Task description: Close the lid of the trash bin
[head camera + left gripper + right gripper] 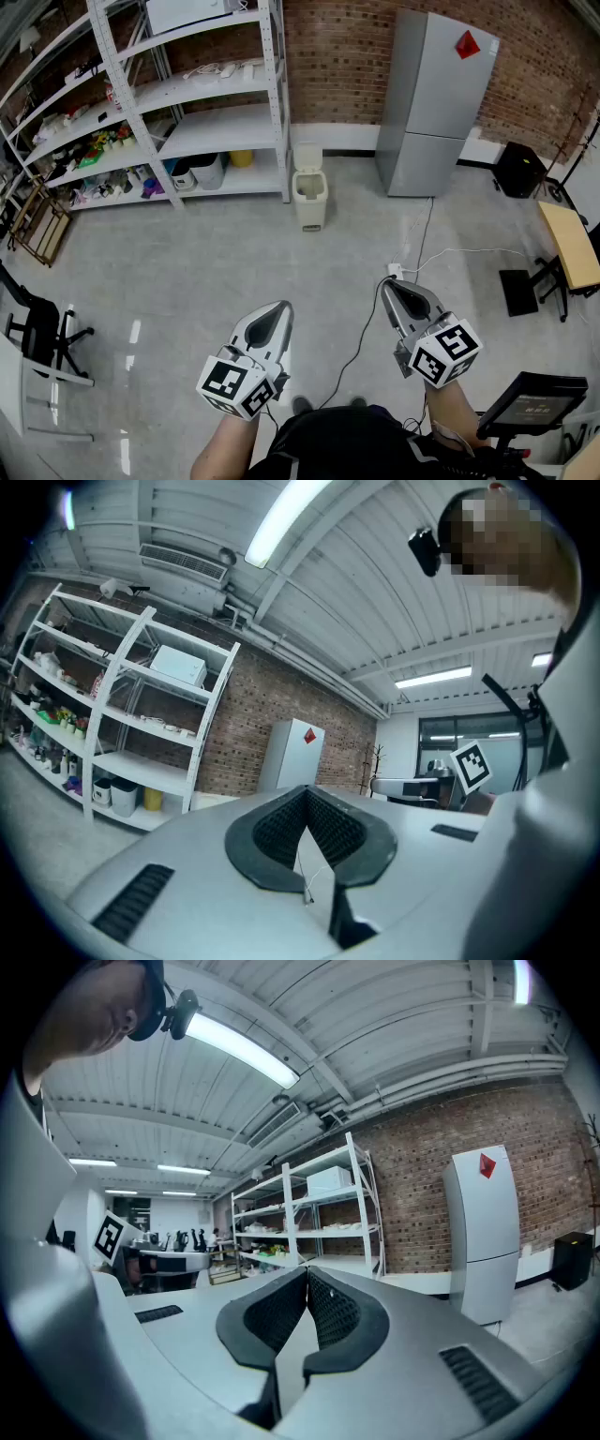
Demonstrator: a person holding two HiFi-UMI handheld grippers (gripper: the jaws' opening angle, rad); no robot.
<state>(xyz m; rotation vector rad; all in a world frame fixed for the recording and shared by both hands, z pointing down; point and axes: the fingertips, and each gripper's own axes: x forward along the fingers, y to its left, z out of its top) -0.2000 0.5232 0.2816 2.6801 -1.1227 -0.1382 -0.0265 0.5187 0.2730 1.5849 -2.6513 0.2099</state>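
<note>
Trash bin (309, 199) stands open on grey floor (187, 272); left tongs (281, 309), right tongs (390, 285) clenched, empty.

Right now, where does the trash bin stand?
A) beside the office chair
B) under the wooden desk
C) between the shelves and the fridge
C: the trash bin, its lid up, stands between the shelves and the fridge.
</note>
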